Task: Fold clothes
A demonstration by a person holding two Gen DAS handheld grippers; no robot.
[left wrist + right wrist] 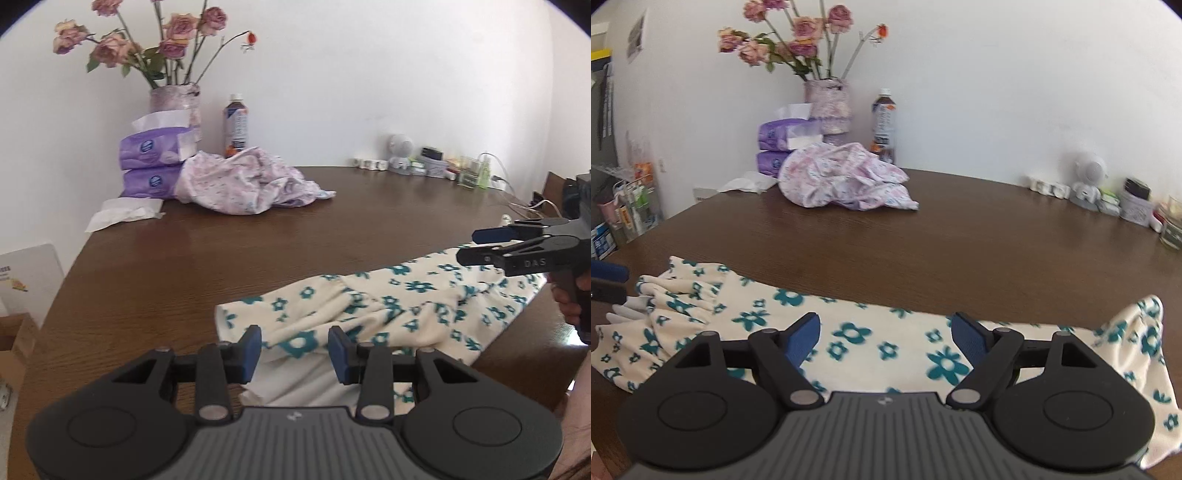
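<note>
On the brown desk (960, 236) the floral garment (871, 332) looks light, limp and grippable at an edge; left gripper (294, 349) and right gripper (886, 332) jaws hover parted, holding nothing.

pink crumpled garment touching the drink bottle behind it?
Cannot tell. In both wrist views the pink garment overlaps the base of the bottle, hiding any gap or contact between them.
</note>
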